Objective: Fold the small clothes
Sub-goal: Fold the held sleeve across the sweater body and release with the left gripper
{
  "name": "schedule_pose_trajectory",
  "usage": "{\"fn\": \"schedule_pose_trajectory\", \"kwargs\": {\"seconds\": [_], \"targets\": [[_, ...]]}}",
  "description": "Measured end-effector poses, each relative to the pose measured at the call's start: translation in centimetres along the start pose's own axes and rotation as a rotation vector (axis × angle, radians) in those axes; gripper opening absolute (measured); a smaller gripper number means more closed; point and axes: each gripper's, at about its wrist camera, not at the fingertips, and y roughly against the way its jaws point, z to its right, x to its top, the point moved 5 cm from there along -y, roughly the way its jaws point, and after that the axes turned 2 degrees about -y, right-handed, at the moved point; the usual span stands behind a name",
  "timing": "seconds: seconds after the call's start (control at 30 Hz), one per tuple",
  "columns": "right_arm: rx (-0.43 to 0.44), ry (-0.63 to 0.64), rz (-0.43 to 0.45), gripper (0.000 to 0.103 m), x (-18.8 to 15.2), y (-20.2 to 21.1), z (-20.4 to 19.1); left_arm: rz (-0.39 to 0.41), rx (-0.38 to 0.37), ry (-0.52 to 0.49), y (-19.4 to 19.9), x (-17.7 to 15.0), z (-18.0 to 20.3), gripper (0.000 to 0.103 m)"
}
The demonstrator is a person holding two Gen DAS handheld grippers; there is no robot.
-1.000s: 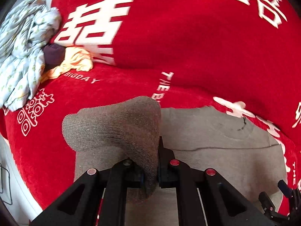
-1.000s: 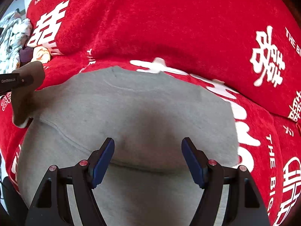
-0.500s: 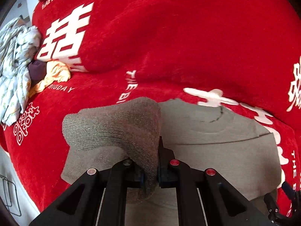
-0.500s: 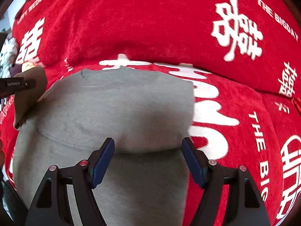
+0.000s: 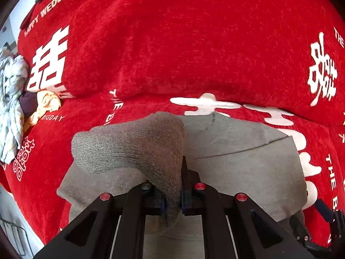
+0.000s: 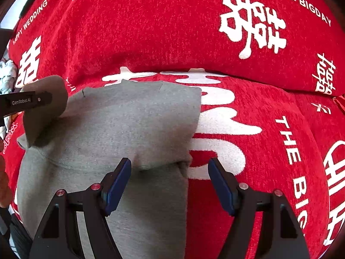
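Note:
A grey garment lies flat on the red cover. My left gripper is shut on its brownish-grey knit cuff, which stands lifted and curls over to the left above the cloth. In the right wrist view the same cuff hangs at the far left under the left gripper's black finger. My right gripper hovers open over the garment's right edge, where the cloth has a small crease; nothing is between its blue pads.
The red cover with white characters and lettering rises at the back into a cushion-like bulge. A crumpled pile of pale printed, dark and yellow clothes lies at the far left. The cover's front left edge drops off to a pale floor.
Both grippers have moved to the right over the garment. The left one carried the lifted cuff along; the right one went from over the garment's middle to its right edge.

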Motion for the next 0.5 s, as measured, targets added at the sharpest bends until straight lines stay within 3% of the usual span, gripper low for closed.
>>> {"fn": "schedule_pose_trajectory", "kwargs": {"seconds": [0.5], "targets": [[0.006,-0.082,0.022,0.077,-0.3,0.7,5.0,-0.036,-0.007,-0.094,-0.9,-0.4,7.0,0.01]]}}
